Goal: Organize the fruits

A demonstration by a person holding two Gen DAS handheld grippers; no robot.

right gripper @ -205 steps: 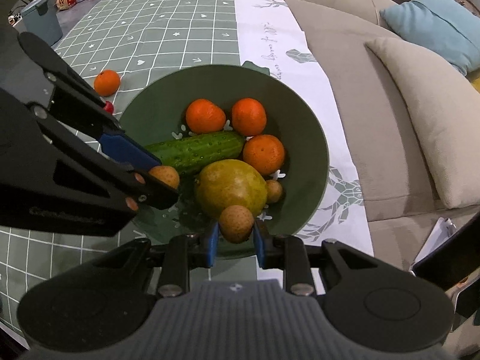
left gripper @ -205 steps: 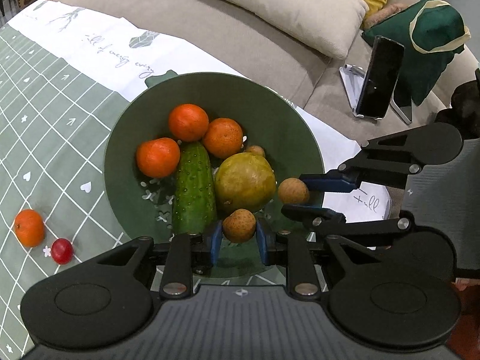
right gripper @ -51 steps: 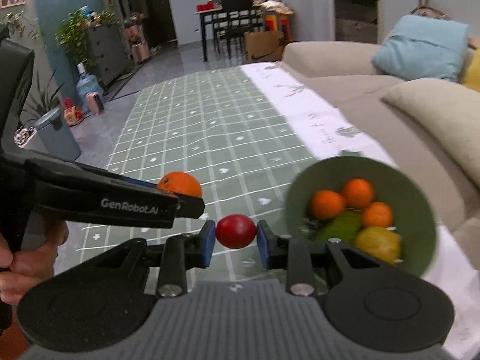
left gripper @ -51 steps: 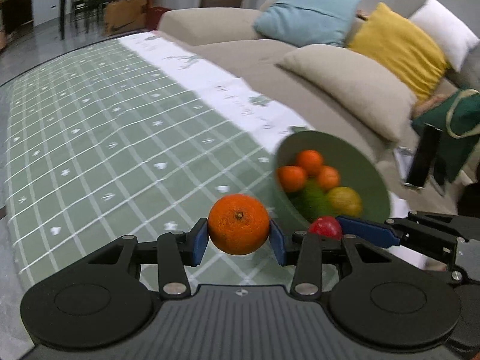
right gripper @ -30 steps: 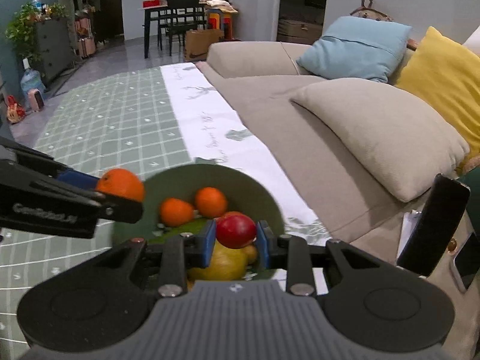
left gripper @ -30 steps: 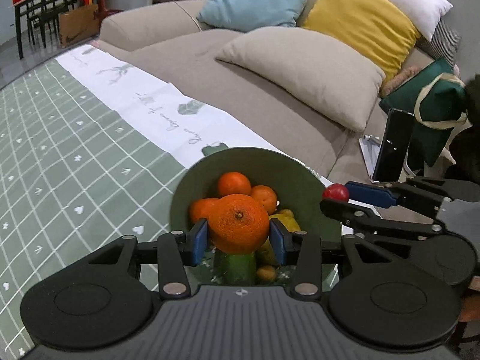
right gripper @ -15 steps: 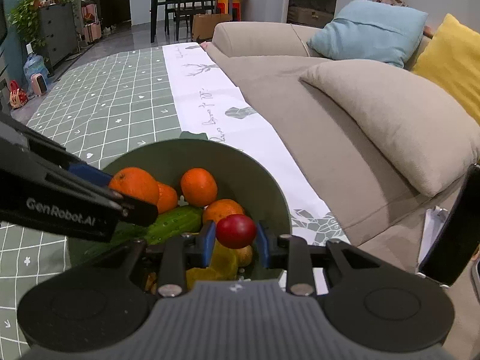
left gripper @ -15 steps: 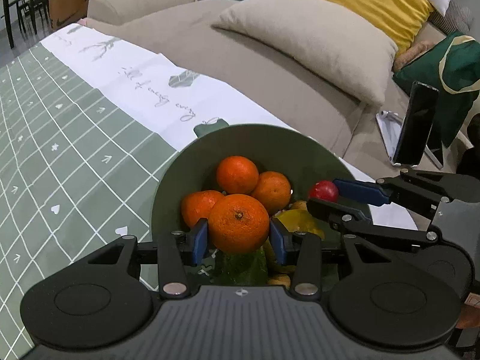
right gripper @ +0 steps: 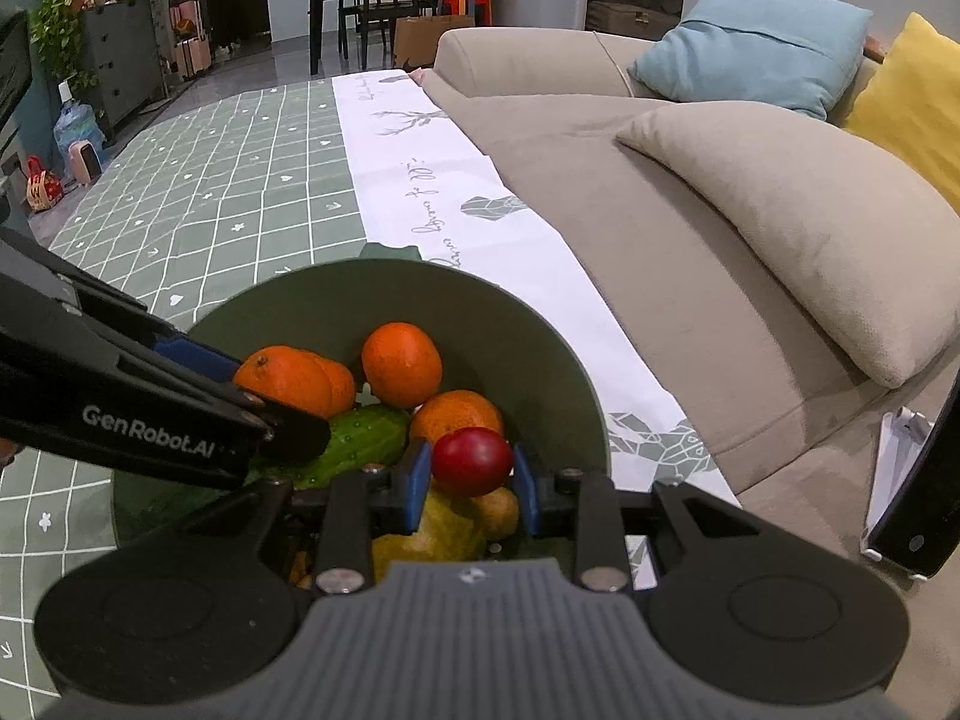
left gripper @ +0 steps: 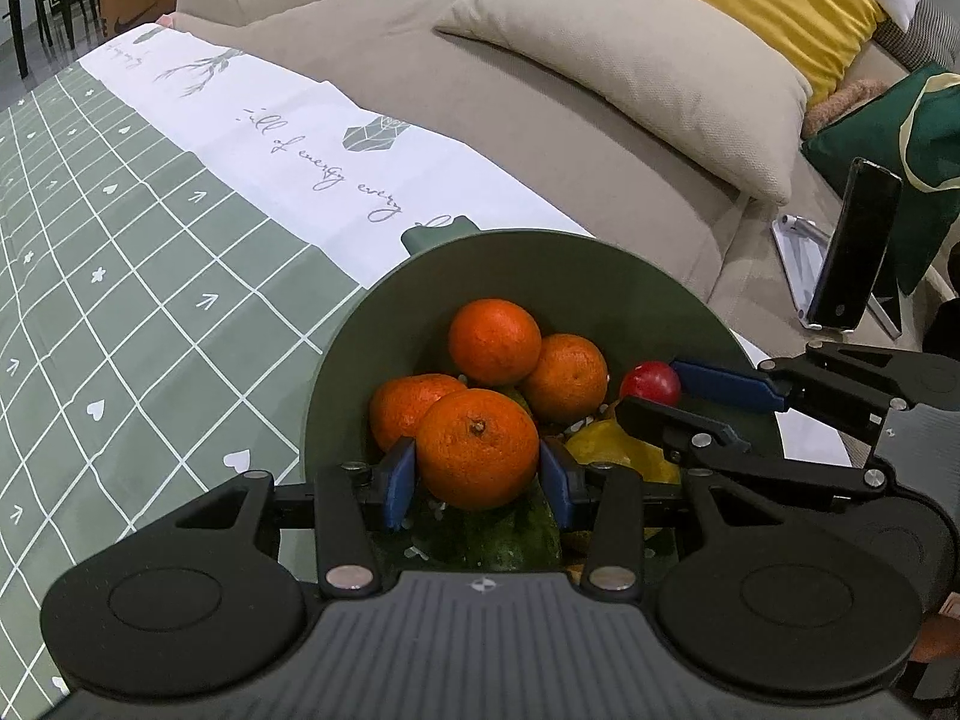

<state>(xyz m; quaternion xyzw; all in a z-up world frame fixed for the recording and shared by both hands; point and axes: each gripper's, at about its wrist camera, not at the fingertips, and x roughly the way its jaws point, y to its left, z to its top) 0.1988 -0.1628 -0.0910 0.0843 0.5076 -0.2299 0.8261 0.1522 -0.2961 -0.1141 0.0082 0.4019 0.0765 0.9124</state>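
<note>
Crowding green bowl (left gripper: 630, 276), oranges (left gripper: 494, 341), cucumber (right gripper: 360, 438)

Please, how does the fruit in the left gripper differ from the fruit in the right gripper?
The left gripper holds an orange; the right gripper holds a red fruit. The orange is clearly bigger and has dimpled skin; the red fruit is smaller, smooth and shiny. Both are round, clamped between blue pads, and held over the green bowl.
</note>
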